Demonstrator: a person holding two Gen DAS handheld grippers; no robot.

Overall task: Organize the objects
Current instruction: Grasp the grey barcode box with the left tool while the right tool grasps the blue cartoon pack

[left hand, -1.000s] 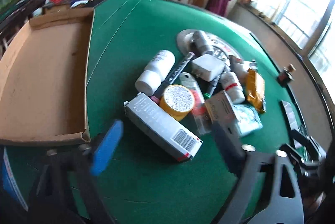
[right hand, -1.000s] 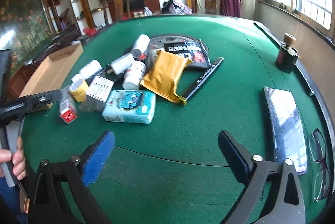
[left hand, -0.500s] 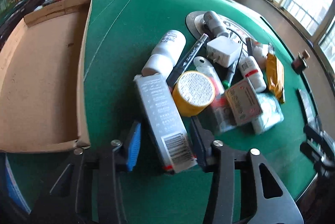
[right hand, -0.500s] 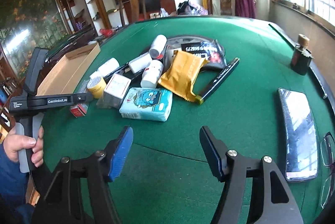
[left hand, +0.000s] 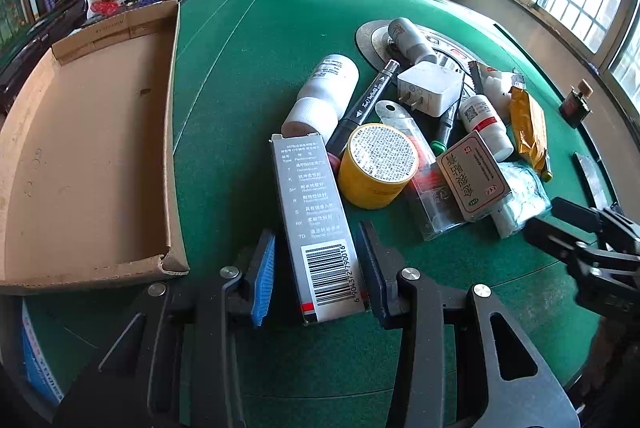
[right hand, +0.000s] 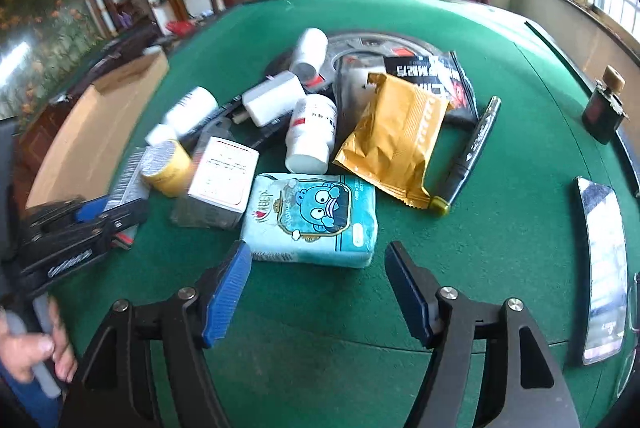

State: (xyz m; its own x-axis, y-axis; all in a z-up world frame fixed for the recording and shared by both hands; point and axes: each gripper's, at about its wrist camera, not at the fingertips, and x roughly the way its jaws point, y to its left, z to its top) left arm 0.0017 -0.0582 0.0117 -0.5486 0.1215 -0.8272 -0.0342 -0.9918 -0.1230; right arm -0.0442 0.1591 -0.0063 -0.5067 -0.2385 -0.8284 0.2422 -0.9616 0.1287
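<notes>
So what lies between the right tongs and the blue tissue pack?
Only bare green felt. In the right wrist view the right tongs stand open just short of the tissue pack, with nothing between them.

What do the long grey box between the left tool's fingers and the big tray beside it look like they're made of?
Grey box: likely thin printed paperboard with a slight sheen; crisp folded edges, printed barcode. Tray: plain brown corrugated cardboard, matte; its torn corner shows the layered edge.
</notes>
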